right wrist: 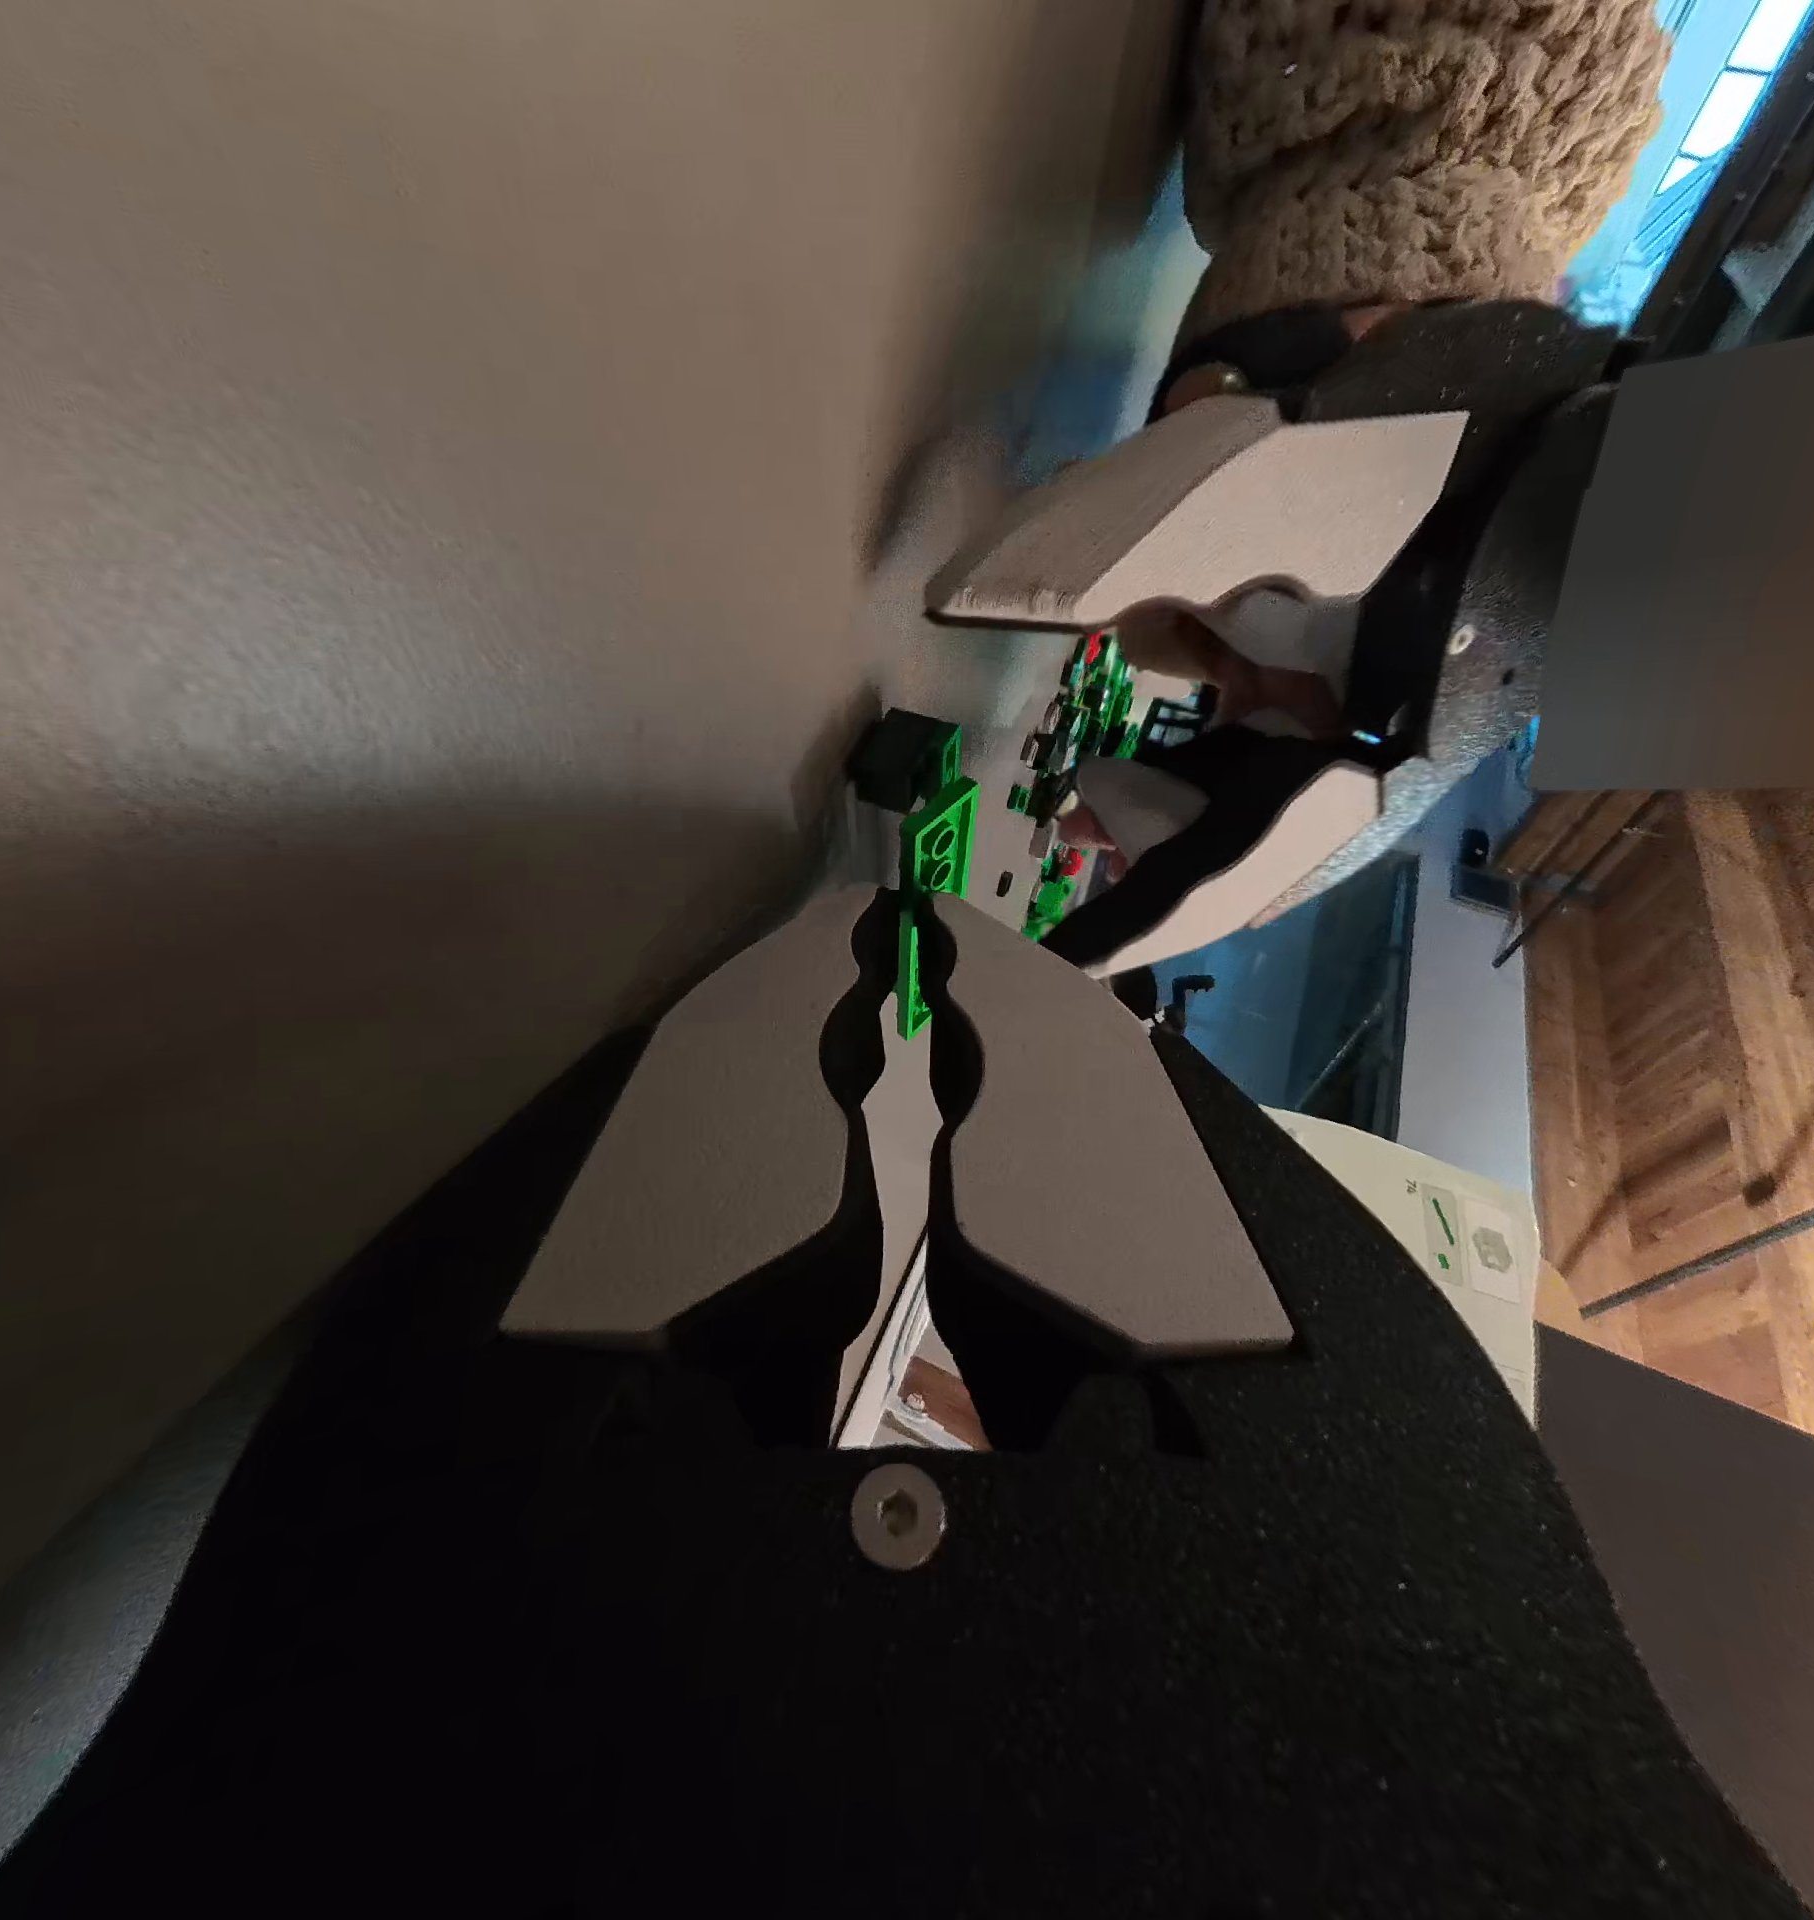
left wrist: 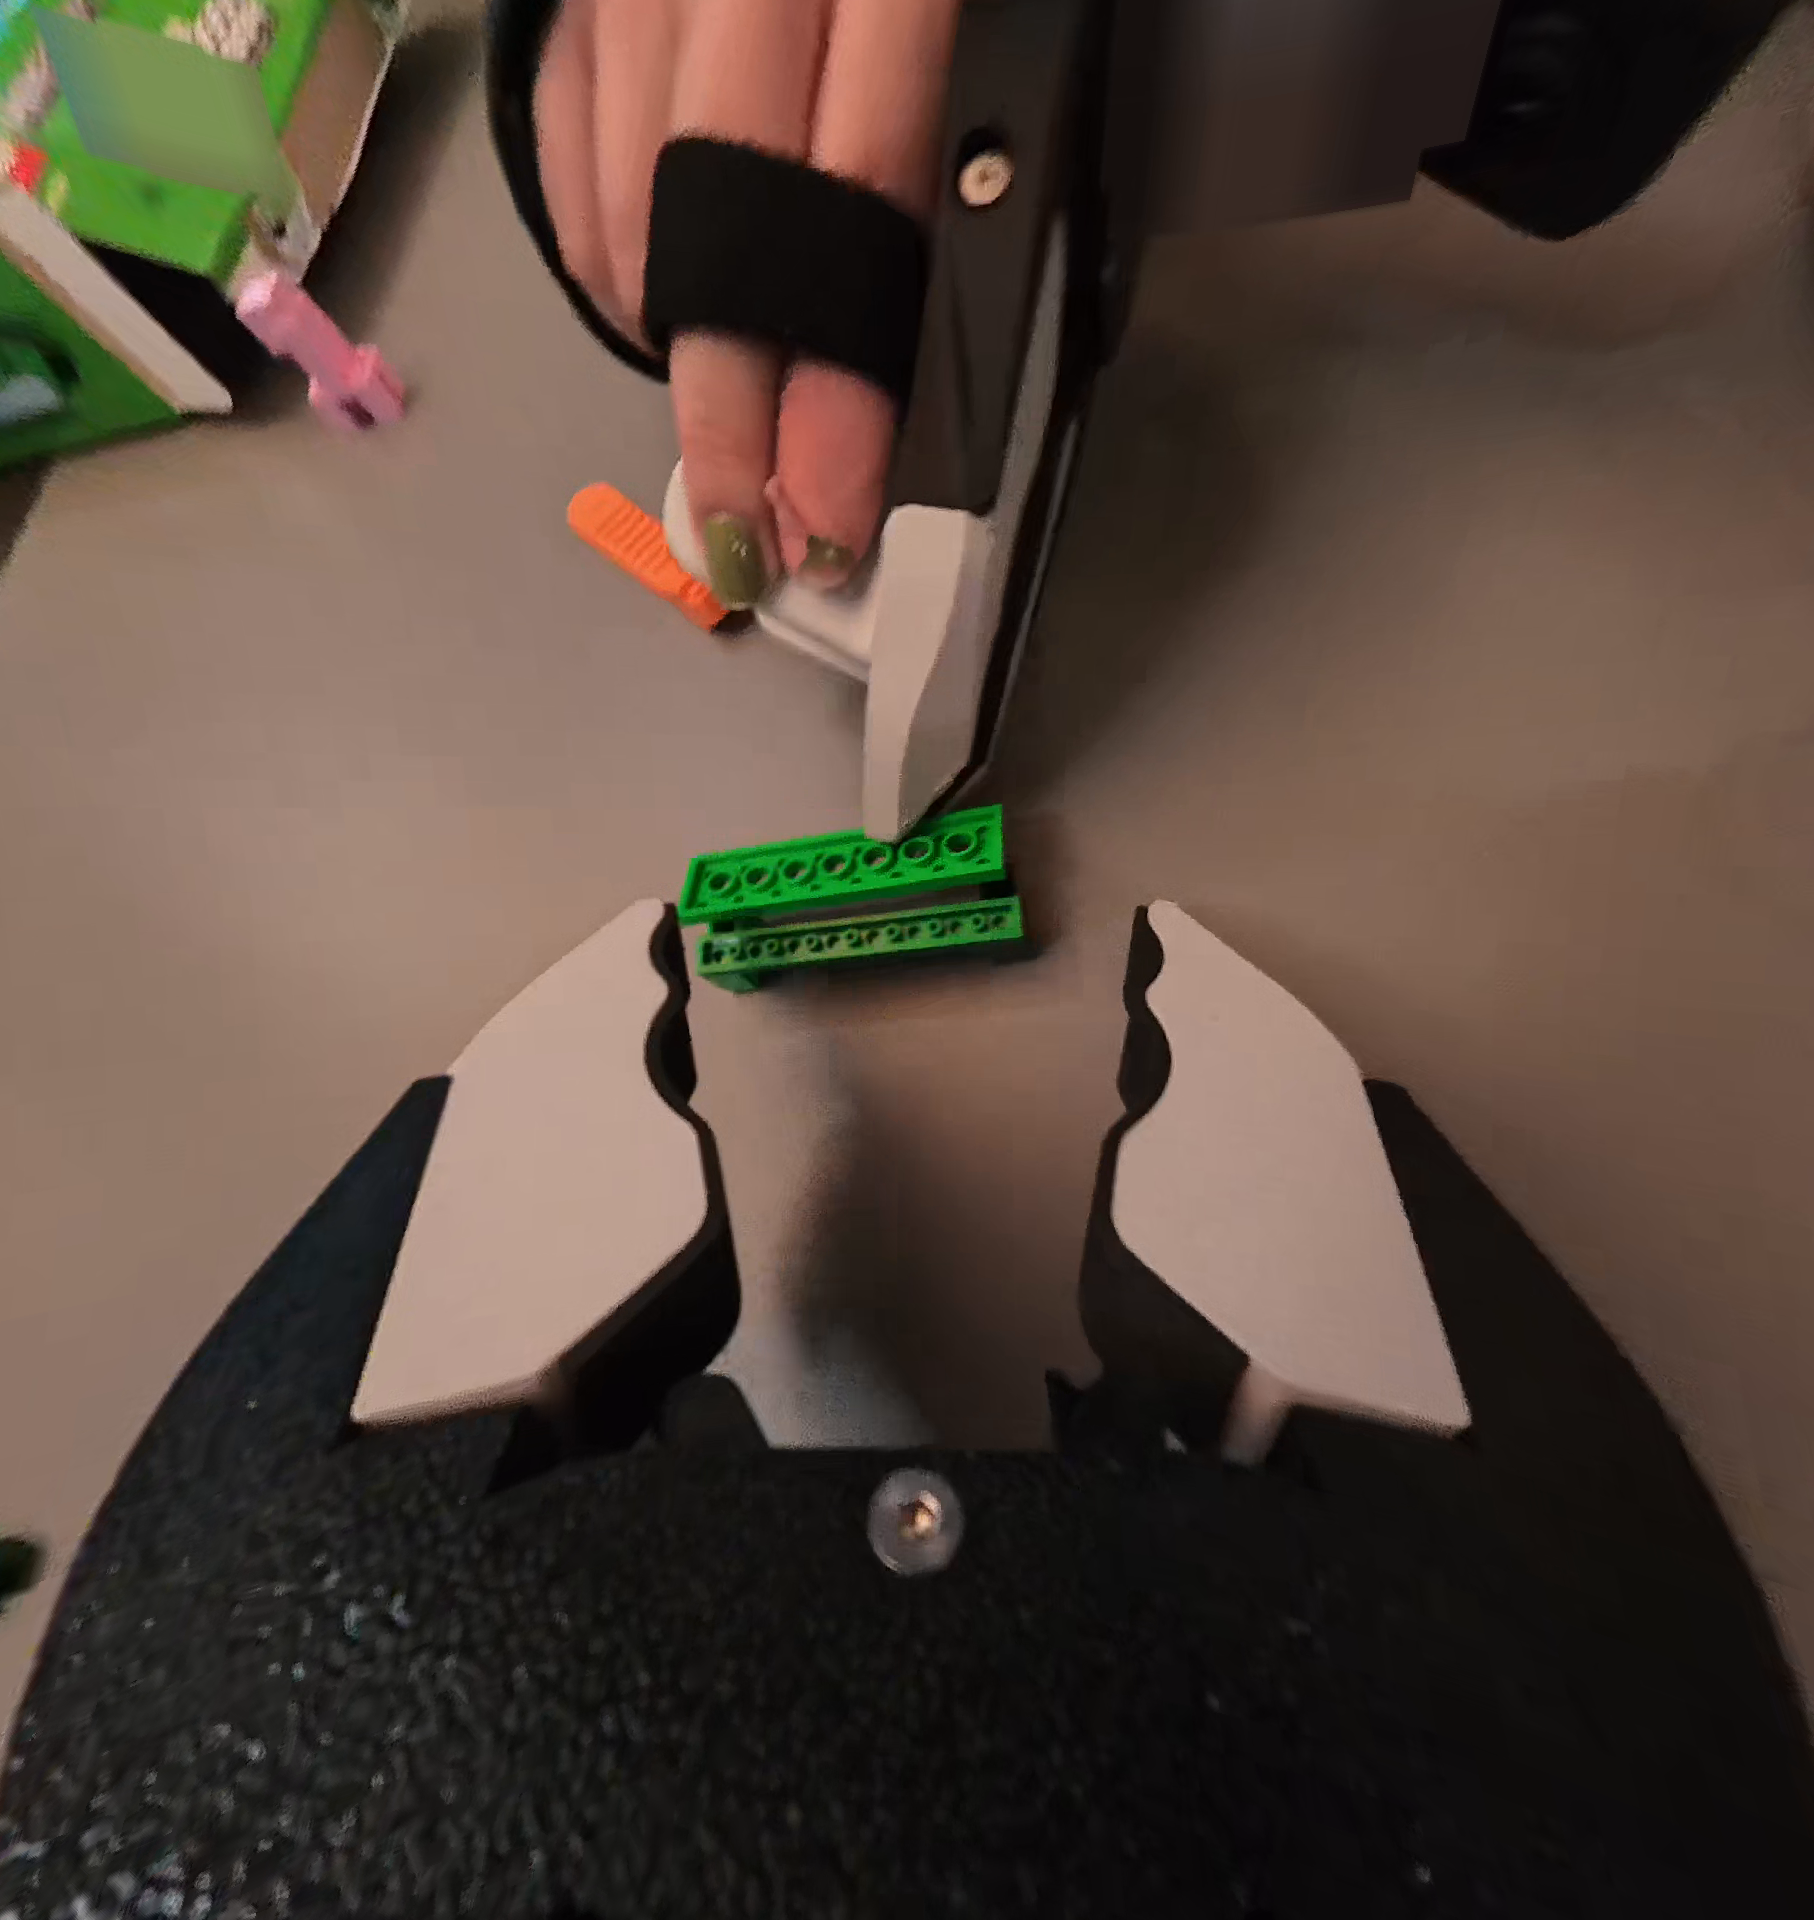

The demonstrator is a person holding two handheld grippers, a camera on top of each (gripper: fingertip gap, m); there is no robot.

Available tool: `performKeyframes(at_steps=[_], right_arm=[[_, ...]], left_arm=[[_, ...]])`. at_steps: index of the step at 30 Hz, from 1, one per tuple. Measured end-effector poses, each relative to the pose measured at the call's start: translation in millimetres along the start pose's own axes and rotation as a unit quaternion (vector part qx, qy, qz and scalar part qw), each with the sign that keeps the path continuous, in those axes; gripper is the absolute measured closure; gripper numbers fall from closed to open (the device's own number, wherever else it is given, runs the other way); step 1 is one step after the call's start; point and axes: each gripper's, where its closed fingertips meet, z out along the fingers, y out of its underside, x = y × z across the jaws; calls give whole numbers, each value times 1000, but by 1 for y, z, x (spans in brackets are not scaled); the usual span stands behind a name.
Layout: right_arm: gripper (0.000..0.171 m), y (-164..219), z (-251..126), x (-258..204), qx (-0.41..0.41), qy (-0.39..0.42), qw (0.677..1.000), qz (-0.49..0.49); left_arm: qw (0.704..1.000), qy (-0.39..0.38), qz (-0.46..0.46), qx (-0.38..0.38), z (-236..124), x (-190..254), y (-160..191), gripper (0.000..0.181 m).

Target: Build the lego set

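Now, from the left wrist view we see what the other hides: the bright green studded lego plate [left wrist: 846,868] tilted over a darker green lego base [left wrist: 861,940] on the grey table [left wrist: 259,831], our left gripper [left wrist: 908,920] spread wide before it. The right gripper [right wrist: 908,920] is clenched on that plate's thin edge, studs facing sideways.

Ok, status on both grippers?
Left gripper open, empty. Right gripper shut on green plate, at the green brick. Nothing blocking.
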Motion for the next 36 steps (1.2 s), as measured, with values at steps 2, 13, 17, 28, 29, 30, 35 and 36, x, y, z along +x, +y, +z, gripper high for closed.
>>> performKeyframes(at_steps=[2, 13, 17, 28, 29, 30, 35, 36], right_arm=[[168, -1, 0, 0, 2, -2, 1000, 0], [167, -2, 2, -2, -2, -8, 1000, -8], [167, -2, 2, -2, -2, -6, 1000, -7], [168, -1, 3, -2, -3, -4, 1000, 8], [168, 0, 3, -2, -3, -5, 1000, 17], [168, 0, 3, -2, -2, -6, 1000, 26], [167, 8, 0, 2, 1, 2, 995, 97], [167, 12, -2, 5, -2, 6, 993, 117]], left_arm=[[1000, -2, 27, 4, -2, 3, -3, 103], [998, 31, 60, 7, 5, 18, -2, 112], [998, 40, 44, 2, 6, 19, 1, 116], [999, 48, 9, -15, 8, 18, 3, 117], [999, 48, 8, -14, 8, 18, 2, 117], [999, 48, 7, -14, 8, 18, 2, 117], [999, 47, 5, -10, 8, 17, 2, 118], [999, 46, 5, -10, 8, 17, 2, 118]])
